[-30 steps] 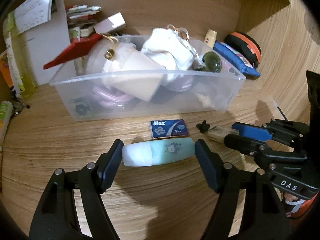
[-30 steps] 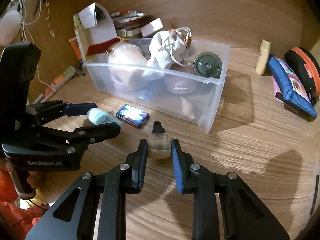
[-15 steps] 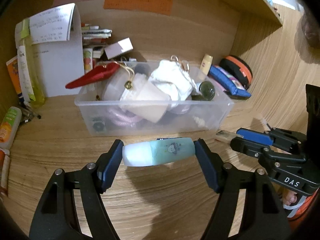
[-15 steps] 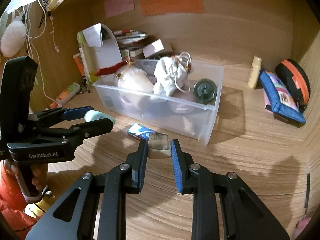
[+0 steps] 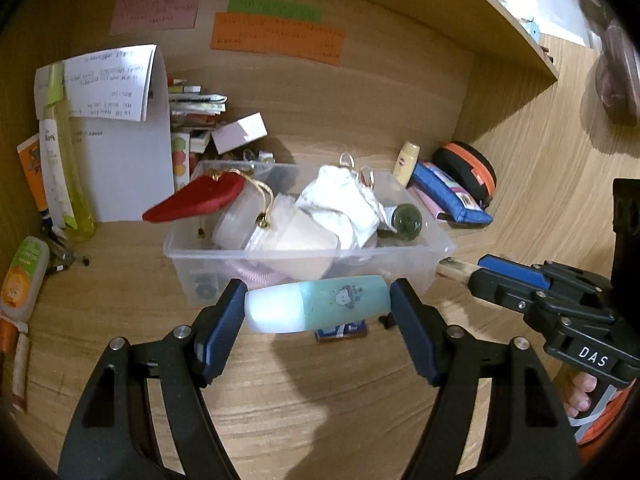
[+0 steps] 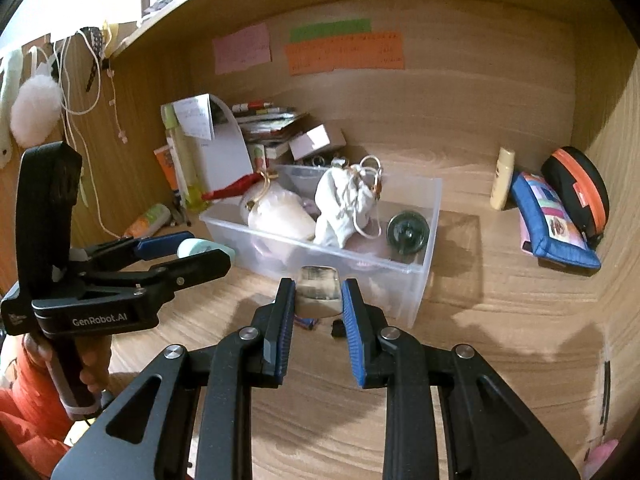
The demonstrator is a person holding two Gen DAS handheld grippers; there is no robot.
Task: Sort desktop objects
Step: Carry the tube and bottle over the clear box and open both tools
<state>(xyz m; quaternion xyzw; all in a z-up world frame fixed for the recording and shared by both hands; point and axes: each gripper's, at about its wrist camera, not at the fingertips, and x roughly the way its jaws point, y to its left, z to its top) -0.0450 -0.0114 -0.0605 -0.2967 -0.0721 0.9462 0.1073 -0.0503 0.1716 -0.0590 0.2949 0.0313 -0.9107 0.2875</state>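
My left gripper is shut on a pale teal bottle with a white cap, held crosswise above the desk in front of the clear plastic bin. It also shows in the right wrist view. My right gripper is shut on a small clear glassy block, lifted in front of the bin. It shows at the right of the left wrist view. The bin holds a white cloth pouch, a red pouch and a dark round lid.
A small blue staple box and a black cap lie on the desk below the grippers. A blue pencil case, an orange-black case and a cream tube sit at right. Papers, books and bottles stand at back left.
Both grippers have risen off the desk with their objects. The staple box and black cap stayed on the desk below. The bin now appears farther away and lower.
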